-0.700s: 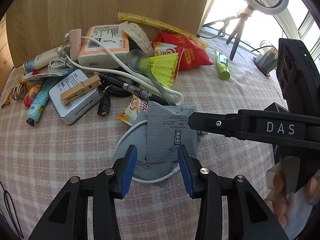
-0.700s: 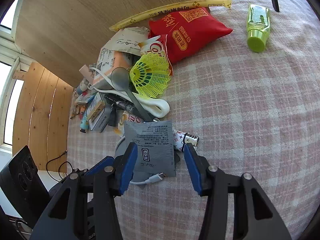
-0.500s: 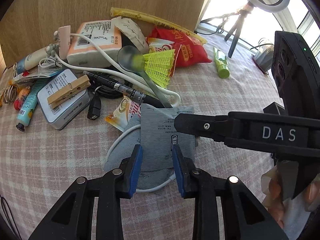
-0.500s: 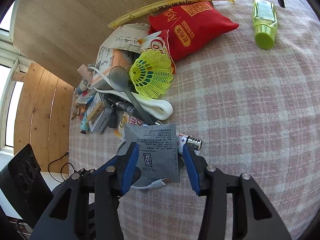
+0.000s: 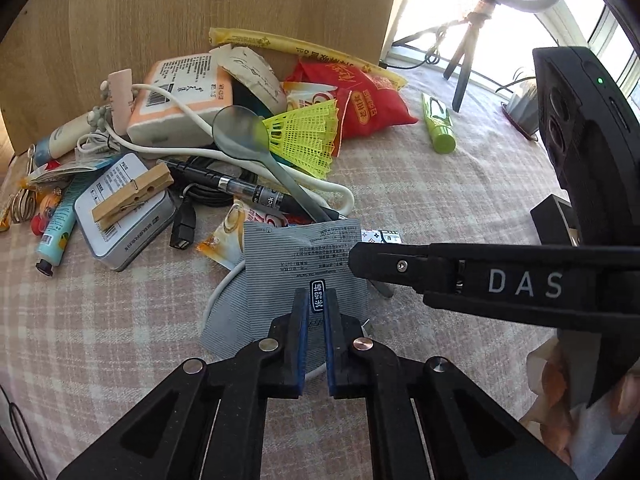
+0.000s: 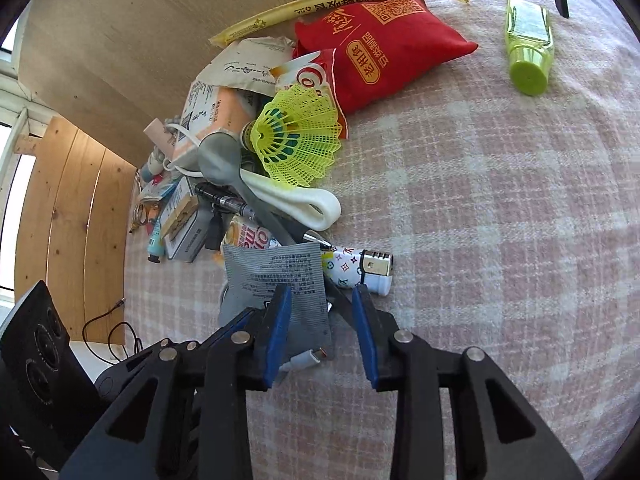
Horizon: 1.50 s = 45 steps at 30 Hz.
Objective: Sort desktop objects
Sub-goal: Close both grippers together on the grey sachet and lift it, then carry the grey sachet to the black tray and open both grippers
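Observation:
A grey striped packet (image 5: 296, 264) lies at the near edge of a clutter pile on the checked cloth; it also shows in the right wrist view (image 6: 280, 280). My left gripper (image 5: 316, 300) has closed on the packet's near edge, its blue pads (image 5: 302, 332) pinching it. My right gripper (image 6: 320, 300) is open, its jaws straddling the packet's right side, close over the cloth; its arm crosses the left wrist view (image 5: 480, 276). A patterned lighter (image 6: 356, 268) lies just beyond the right gripper.
The pile holds a yellow shuttlecock (image 5: 308, 140), grey spoon (image 5: 248, 136), red snack bag (image 6: 384, 44), white cable (image 5: 240, 160), pen (image 5: 240, 188), tin with a clothespin (image 5: 128, 204), tissue pack (image 5: 180, 92) and tubes. A green bottle (image 6: 528, 48) lies apart on the right. A wooden board (image 5: 200, 12) stands behind.
My left gripper has closed from wide open onto the grey packet's near edge. My right gripper has moved slightly closer to the packet and stays open.

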{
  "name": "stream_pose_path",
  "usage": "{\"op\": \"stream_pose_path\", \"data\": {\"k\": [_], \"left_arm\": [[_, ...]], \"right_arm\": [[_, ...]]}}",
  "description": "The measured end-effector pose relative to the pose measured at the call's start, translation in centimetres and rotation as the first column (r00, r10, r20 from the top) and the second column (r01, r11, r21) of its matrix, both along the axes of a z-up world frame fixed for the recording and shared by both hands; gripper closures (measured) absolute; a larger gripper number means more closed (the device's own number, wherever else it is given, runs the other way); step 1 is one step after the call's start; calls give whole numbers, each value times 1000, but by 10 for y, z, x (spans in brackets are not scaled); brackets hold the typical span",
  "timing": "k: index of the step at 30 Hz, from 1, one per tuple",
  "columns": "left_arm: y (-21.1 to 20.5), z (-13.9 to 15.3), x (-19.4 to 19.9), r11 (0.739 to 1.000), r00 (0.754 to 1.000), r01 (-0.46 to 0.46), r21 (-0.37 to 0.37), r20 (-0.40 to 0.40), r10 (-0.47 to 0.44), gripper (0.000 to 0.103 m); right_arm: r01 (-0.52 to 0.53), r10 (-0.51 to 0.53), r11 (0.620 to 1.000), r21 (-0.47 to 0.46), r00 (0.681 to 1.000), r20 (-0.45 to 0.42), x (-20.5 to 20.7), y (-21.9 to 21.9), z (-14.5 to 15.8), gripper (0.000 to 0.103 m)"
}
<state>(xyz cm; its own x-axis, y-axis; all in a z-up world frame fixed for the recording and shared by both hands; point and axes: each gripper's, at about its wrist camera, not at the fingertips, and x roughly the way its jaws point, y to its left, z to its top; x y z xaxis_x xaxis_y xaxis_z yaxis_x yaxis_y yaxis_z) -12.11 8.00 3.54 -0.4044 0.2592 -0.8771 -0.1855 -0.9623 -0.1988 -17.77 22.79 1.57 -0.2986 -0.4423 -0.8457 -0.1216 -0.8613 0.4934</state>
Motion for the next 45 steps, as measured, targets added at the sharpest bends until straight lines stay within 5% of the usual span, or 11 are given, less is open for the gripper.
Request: {"op": "stream_pose_path", "data": {"k": [2, 4, 10, 19, 26, 45], "left_arm": [[-7, 3, 1, 1000, 1000, -12, 4, -8, 12, 47], [-10, 6, 3, 1000, 999, -9, -20, -36, 8, 43], [-7, -10, -7, 997, 1000, -9, -75, -3, 8, 43], [-12, -13, -9, 1000, 1000, 10, -3, 11, -10, 63], [-35, -6, 1, 989, 1000, 14, 150, 21, -17, 76], [11, 31, 3, 974, 993, 116, 193, -37, -111, 82]], "right_arm": [[3, -3, 1000, -25, 1000, 8, 3, 3, -2, 71], [8, -7, 998, -65, 1000, 22, 5, 8, -4, 71], [-4, 6, 998, -67, 999, 40, 5, -4, -5, 71], [-11, 17, 996, -86, 998, 65, -7, -21, -13, 69], [-31, 41, 987, -157, 997, 60, -4, -25, -10, 68], [11, -15, 985, -170, 1000, -20, 24, 20, 31, 67]]}}
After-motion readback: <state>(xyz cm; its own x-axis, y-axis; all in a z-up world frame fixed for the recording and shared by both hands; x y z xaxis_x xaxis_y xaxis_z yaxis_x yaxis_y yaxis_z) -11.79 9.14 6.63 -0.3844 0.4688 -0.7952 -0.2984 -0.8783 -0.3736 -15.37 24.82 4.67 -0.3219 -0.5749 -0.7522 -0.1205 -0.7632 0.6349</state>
